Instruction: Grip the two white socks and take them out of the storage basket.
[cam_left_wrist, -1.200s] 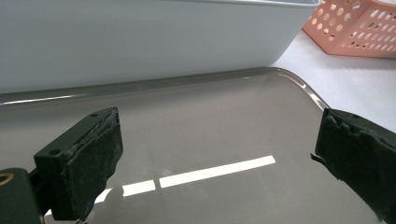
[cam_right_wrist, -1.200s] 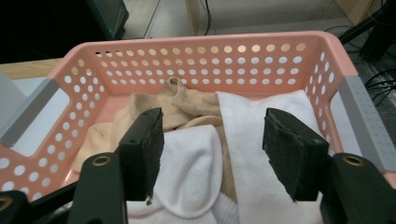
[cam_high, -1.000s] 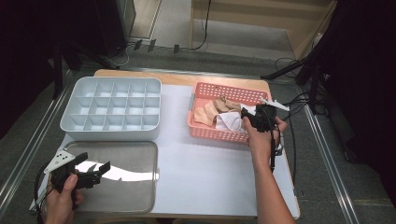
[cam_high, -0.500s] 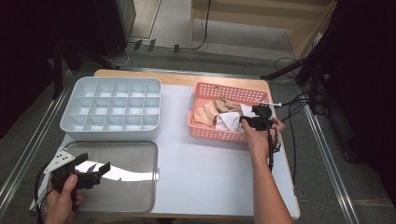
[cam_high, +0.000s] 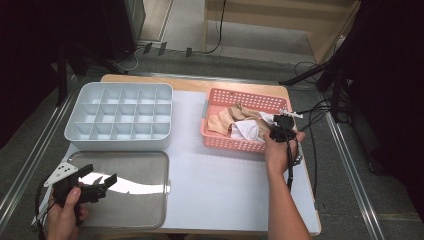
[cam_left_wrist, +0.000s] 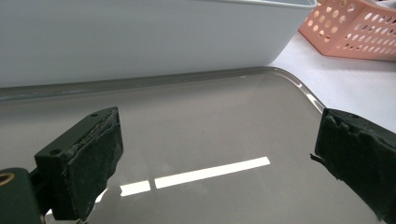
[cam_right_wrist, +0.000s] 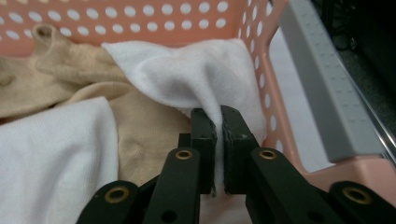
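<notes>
One fold of the white sock (cam_right_wrist: 187, 79), lying at the pink basket (cam_high: 220, 142)'s 3 o'clock end, has just been pinched by the closing right gripper (cam_right_wrist: 218, 140). Soft, light, non-fragile cloth is judged; a bunched fold suits gripping. The left gripper (cam_left_wrist: 215, 154) is held wide open, empty.

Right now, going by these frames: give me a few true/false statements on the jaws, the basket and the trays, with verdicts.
1. The right gripper has its jaws pinched on a white cloth in the pink basket. True.
2. The left gripper holds a beige cloth. False: its jaws stand open over the clear lid, nothing between them.
3. The divided grey tray has cloths in its compartments. False: none in them.
4. Beige cloth lies beside the white cloth in the basket. True.
</notes>
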